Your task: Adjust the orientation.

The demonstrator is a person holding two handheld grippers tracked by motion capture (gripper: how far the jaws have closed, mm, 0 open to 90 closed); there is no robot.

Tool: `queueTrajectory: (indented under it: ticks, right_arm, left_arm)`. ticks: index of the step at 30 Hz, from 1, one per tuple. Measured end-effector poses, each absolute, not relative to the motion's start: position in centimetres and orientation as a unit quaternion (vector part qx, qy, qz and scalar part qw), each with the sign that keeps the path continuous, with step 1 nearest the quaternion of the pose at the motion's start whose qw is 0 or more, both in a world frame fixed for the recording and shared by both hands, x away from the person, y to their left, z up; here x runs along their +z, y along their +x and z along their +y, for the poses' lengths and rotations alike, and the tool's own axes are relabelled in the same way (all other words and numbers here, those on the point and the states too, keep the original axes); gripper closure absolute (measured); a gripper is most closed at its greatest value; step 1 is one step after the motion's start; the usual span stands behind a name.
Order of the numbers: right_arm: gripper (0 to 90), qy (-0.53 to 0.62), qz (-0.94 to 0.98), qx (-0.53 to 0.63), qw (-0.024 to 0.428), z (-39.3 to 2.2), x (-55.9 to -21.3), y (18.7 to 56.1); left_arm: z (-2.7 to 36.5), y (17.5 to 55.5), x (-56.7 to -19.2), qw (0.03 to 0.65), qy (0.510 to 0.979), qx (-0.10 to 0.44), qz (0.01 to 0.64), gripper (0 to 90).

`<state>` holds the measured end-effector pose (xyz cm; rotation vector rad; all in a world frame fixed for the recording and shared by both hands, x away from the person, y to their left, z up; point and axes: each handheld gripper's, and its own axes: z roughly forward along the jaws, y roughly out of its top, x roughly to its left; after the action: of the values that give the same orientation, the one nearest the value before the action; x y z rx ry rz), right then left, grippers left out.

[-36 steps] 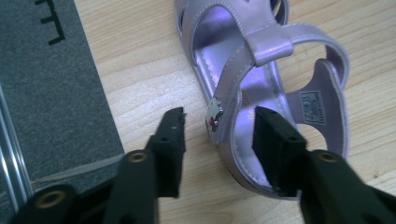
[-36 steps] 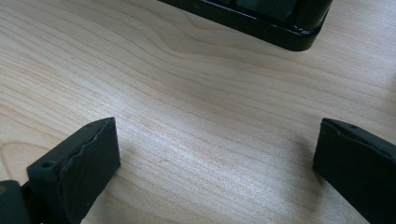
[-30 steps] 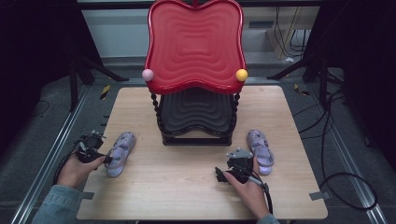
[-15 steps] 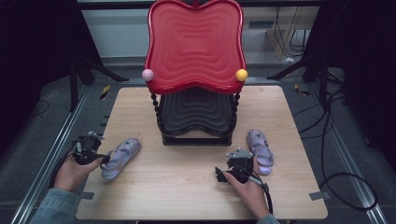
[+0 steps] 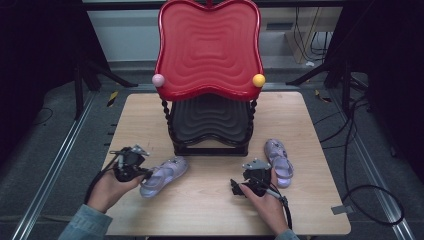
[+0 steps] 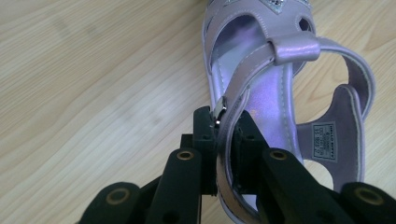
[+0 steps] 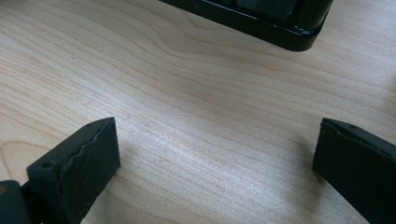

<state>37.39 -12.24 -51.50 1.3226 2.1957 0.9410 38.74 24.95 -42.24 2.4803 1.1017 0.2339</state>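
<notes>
A lilac sandal (image 5: 164,176) lies toe toward the rack, in front of its left side. My left gripper (image 5: 131,165) is shut on that sandal's side strap (image 6: 227,135), close to the heel. A second lilac sandal (image 5: 279,162) rests at the rack's right front corner. My right gripper (image 5: 255,181) stands just left of this sandal, open, with bare wood between its jaws (image 7: 215,158). The two-tier rack has a red upper shelf (image 5: 210,47) and a black lower shelf (image 5: 210,120).
The wooden table (image 5: 215,210) has free room along its front. A pink ball (image 5: 158,80) and a yellow ball (image 5: 258,80) cap the rack's posts. The rack's black base (image 7: 261,18) lies just ahead of my right gripper. Cables (image 5: 370,200) trail on the floor at right.
My left gripper has dragged its sandal to the right and turned it, so it now lies slanted nearer the rack's front. The right gripper and the other sandal have stayed put.
</notes>
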Motion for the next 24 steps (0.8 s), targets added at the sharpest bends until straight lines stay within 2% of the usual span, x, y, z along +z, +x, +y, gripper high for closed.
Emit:
queueTrajectory:
  ticks: [3, 10, 15, 17, 24]
  right_arm:
    - [0.8, 0.474, 0.788, 0.337, 0.204, -12.2, -51.5, 37.4]
    - [0.8, 0.474, 0.788, 0.337, 0.204, -12.2, -51.5, 37.4]
    - [0.8, 0.473, 0.788, 0.337, 0.204, -12.3, -51.5, 37.4]
    - [0.8, 0.474, 0.788, 0.337, 0.204, -12.2, -51.5, 37.4]
    - [0.8, 0.473, 0.788, 0.337, 0.204, -12.3, -51.5, 37.4]
  left_arm:
    - [22.8, 38.9, -43.4, 0.202, 0.899, 0.075, 0.382, 81.9]
    - [22.8, 38.1, -44.4, 0.183, 0.906, 0.074, 0.374, 81.8]
    - [23.0, 37.8, -44.7, 0.192, 0.901, 0.075, 0.382, 80.6]
    - [23.1, 37.6, -44.4, 0.191, 0.901, 0.074, 0.381, 76.6]
    - [22.7, 36.1, -41.9, 0.209, 0.895, 0.108, 0.379, 50.5]
